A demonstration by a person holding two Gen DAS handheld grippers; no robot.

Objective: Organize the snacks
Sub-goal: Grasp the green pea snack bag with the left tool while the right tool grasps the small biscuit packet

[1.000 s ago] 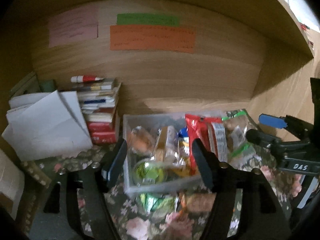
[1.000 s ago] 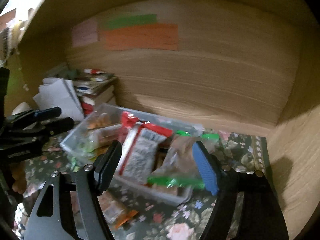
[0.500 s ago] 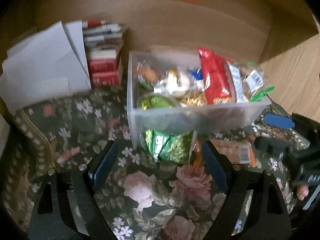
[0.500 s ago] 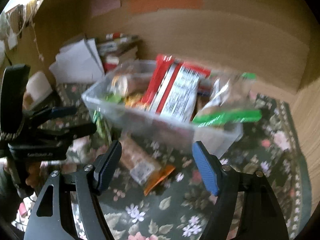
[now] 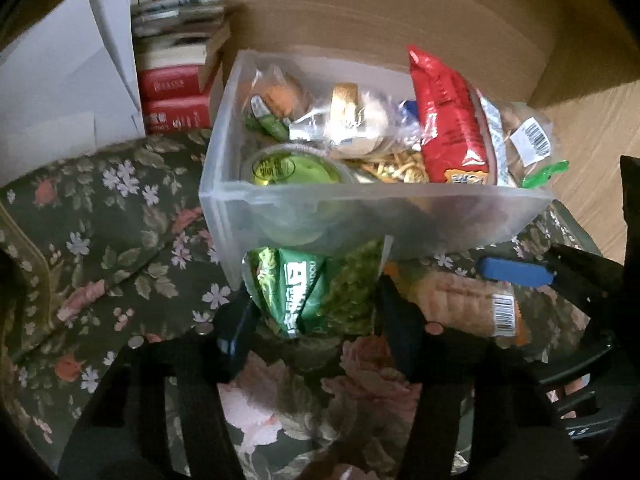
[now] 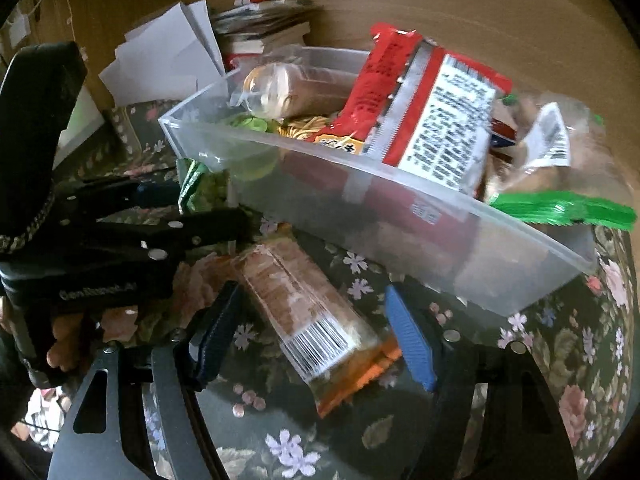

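Floral cloth (image 5: 100,216) covering the surface, wood panel behind. Clear plastic bin (image 5: 360,208) on cloth, stiff-walled, packed: red snack bag (image 5: 448,120) upright at right w/ a clear bag, green-edged (image 6: 560,208), spilling over the rim; wrapped pastries (image 5: 352,120) at back, green-lidded cup (image 5: 288,168) front-left, loose yellow crisps between. Little room left inside, prob. only on top.

Two snacks outside bin, on cloth at its front wall. Green snack bag (image 5: 312,292) touching the wall, between fingers of left gripper (image 5: 316,332); jaws apart but close on both sides, not yet clamped as far as visible. Light, crinkly, slippery film, contents likely crushable → pinch at mid-body or top seam, gentle squeeze.

Cracker pack w/ barcode (image 6: 312,320) just right of it, lying flat between fingers of right gripper (image 6: 316,344), jaws wide apart, no contact. Clear wrap, stiff-ish row of brittle crackers → grip across the narrow width near the middle, not the orange end flap.

Books (image 5: 176,96) & white papers (image 5: 60,92) left of bin, not involved.
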